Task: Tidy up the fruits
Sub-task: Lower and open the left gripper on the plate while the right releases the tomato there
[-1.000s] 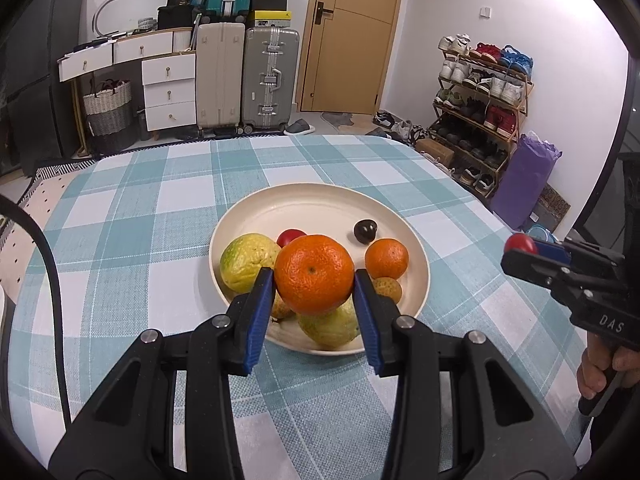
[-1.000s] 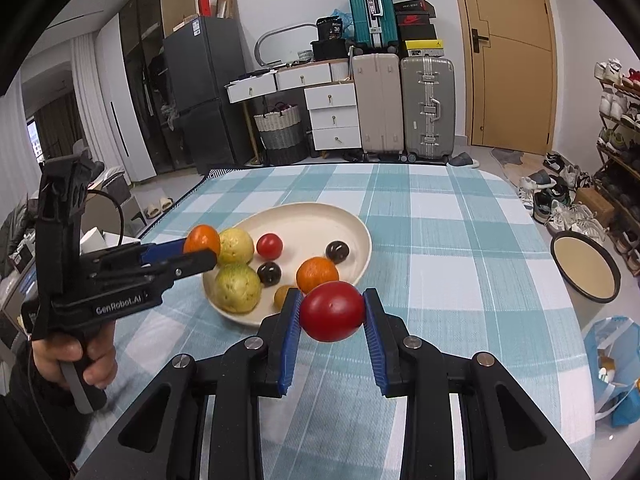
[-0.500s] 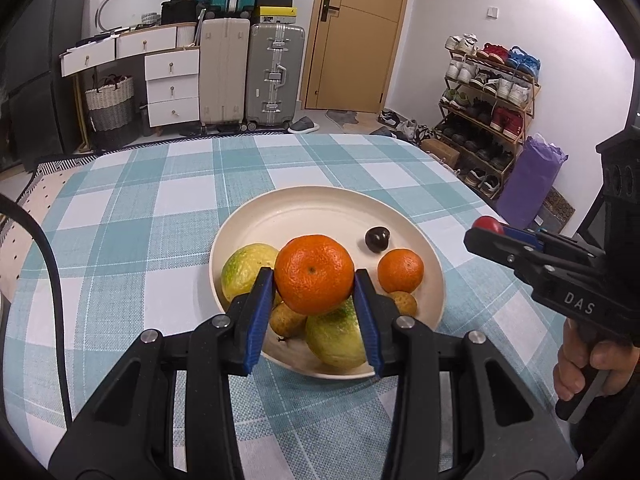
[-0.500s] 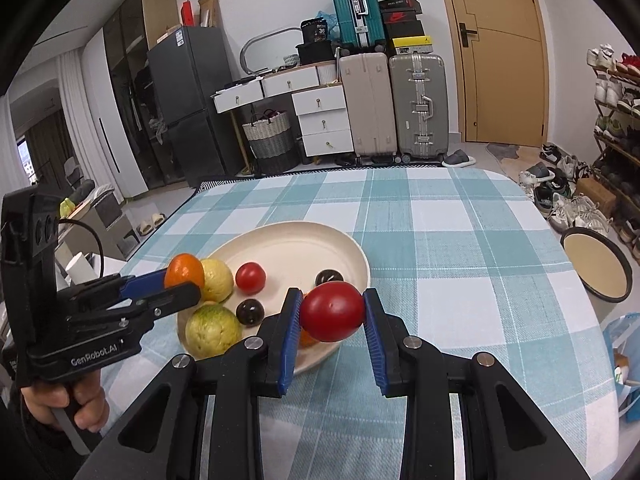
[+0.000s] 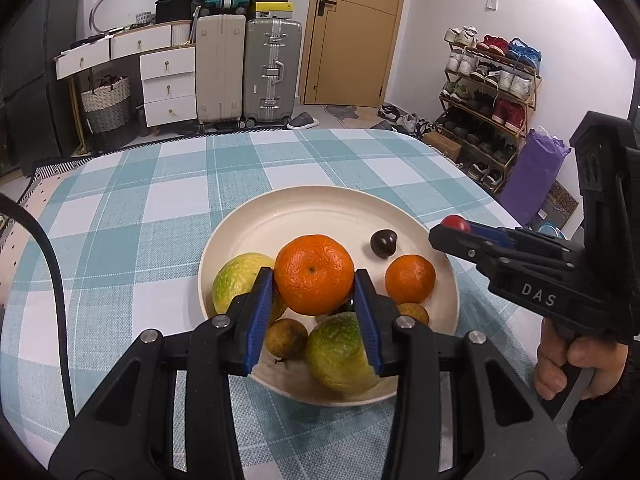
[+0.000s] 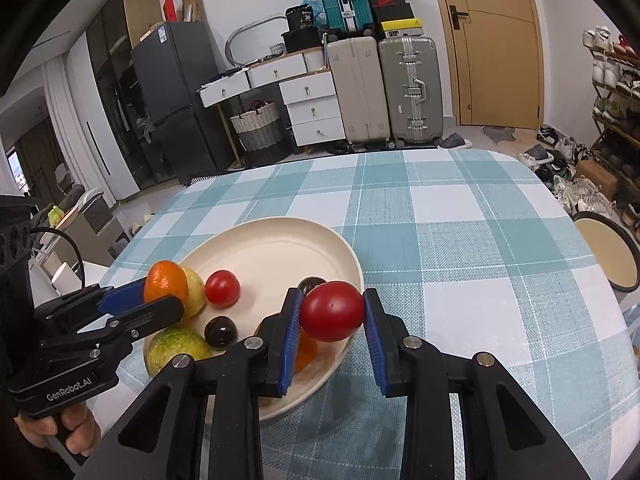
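Note:
My left gripper (image 5: 314, 280) is shut on a large orange (image 5: 314, 275) and holds it above the near side of a cream plate (image 5: 280, 216). The plate holds two green-yellow guavas (image 5: 236, 280), a small orange (image 5: 410, 279), a dark plum (image 5: 383, 242) and small brown fruits (image 5: 286, 338). My right gripper (image 6: 331, 312) is shut on a red tomato (image 6: 331, 311) over the plate's right rim (image 6: 352, 256). It also shows at the right of the left wrist view (image 5: 456, 226). A second red tomato (image 6: 222, 288) and another dark plum (image 6: 220, 332) lie on the plate.
The plate sits on a round table with a teal checked cloth (image 5: 120, 216). The left gripper also shows at the left of the right wrist view (image 6: 160, 296). A round stool (image 6: 604, 256) stands beside the table on the right. Suitcases, drawers and a shoe rack stand behind.
Both grippers have moved in closer over the plate, each keeping hold of its fruit. The right gripper has come from beside the plate to its right rim.

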The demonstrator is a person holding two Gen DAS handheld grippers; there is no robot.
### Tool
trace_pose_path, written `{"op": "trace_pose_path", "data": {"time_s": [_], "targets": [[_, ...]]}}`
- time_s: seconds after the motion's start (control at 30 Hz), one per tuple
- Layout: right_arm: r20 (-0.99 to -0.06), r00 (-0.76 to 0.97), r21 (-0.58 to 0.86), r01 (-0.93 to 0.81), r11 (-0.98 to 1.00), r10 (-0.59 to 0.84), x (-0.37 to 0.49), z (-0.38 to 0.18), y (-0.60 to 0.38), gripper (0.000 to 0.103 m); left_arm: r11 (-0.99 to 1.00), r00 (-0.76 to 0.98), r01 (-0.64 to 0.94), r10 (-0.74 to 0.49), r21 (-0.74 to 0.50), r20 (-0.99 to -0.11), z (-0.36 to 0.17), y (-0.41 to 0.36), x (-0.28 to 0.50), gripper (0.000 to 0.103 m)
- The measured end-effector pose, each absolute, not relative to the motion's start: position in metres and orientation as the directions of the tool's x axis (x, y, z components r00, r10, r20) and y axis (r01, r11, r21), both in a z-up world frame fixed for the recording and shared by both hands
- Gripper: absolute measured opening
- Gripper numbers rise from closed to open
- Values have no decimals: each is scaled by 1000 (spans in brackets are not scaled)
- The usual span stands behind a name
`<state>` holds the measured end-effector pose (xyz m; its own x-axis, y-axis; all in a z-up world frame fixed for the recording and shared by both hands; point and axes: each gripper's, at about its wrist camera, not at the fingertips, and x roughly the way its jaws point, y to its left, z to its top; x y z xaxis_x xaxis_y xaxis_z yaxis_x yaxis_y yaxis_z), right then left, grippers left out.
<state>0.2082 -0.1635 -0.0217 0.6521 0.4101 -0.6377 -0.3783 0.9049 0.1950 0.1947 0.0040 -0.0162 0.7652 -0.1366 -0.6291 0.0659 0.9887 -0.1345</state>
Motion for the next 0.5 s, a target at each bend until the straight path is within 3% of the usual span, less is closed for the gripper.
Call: {"op": "trace_pose_path", "data": {"time_s": [0.5], "targets": [[-659,630,191,-388,901,411,216,-27,-155,32,989,752,93,-144,-113,-643,-23,-6,207,37]]}}
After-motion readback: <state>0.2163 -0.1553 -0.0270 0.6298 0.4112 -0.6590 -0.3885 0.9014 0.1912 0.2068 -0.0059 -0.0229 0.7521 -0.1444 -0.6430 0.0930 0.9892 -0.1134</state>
